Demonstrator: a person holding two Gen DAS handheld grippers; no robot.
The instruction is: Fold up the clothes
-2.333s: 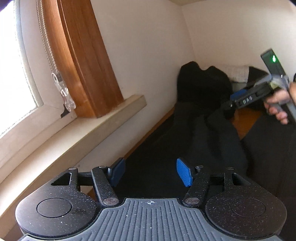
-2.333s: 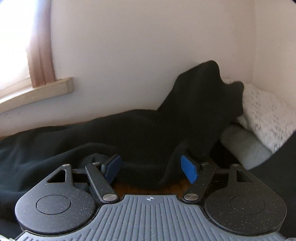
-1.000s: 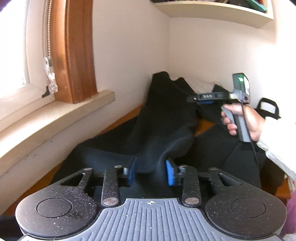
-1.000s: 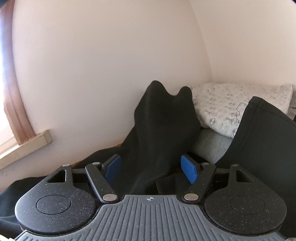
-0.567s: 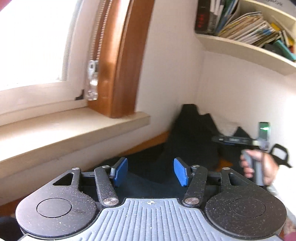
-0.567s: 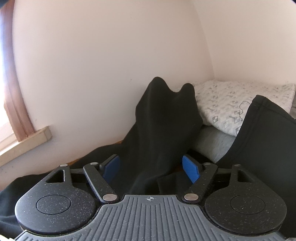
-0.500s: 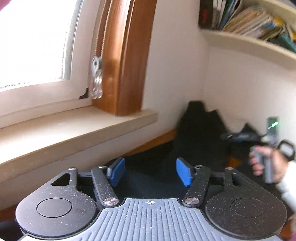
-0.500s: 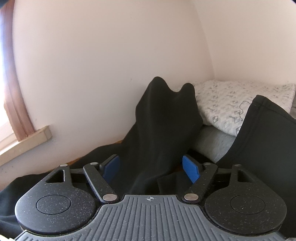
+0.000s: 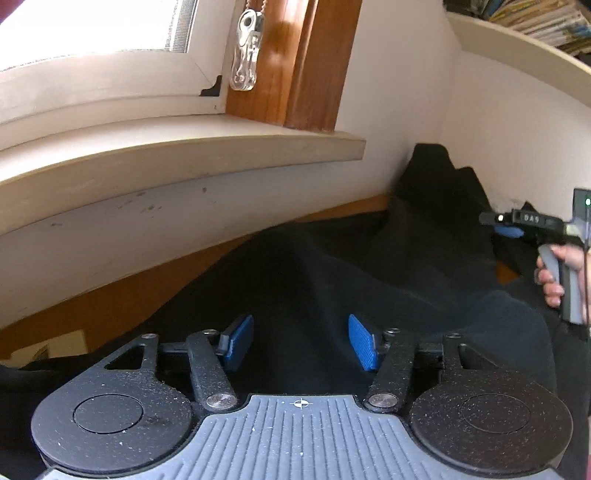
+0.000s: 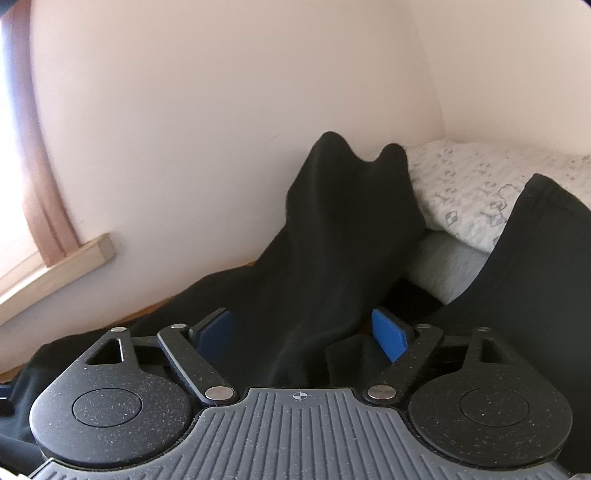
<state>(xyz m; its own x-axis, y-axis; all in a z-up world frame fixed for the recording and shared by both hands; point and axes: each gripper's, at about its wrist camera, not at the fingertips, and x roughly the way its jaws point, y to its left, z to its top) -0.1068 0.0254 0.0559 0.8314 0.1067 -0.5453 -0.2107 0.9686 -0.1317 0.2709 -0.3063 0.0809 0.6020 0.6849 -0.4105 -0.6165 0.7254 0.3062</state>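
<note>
Black garment stretched along the wall edge of a wooden surface, both grippers spread wide over it

The black garment [image 9: 332, 266] runs lengthwise from the left gripper [image 9: 301, 341] toward the far corner, where its end climbs the wall beside a patterned pillow [image 10: 480, 184]. The right gripper [image 10: 303, 332], jaws parted and straddling a raised ridge of cloth without pinching it, sits nearer that far end; the left, also released, hovers over the near end below the windowsill [image 9: 184, 155].

Windowsill [image 9: 177, 147], patterned pillow [image 10: 480, 184], perhaps books [image 9: 535, 18] on shelf [image 9: 517, 62].
</note>
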